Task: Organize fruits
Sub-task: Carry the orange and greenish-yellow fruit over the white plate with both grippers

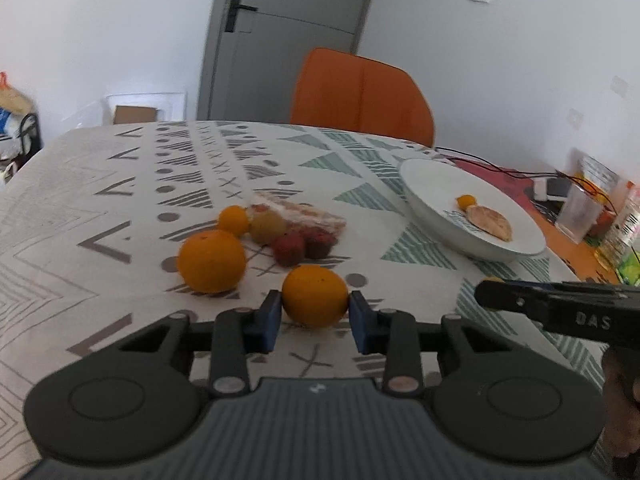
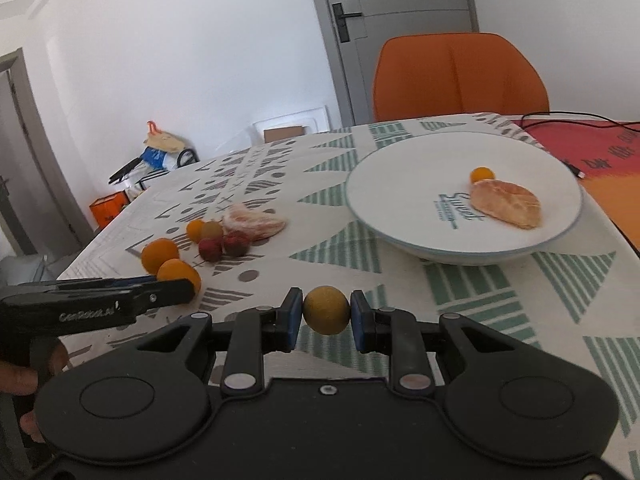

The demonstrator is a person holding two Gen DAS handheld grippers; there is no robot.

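Patterned cloth covers the table, its white plate near the far right edge. My left gripper clamps an orange from the loose fruit mid-table; my right gripper pinches a small yellow fruit, aimed platewards.

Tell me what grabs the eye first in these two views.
Each gripper clamps a fruit: the left gripper a round orange citrus, the right gripper a small dull-yellow ball-shaped fruit. Beyond lie a white round plate holding a peeled segment, and a bright orange chair.
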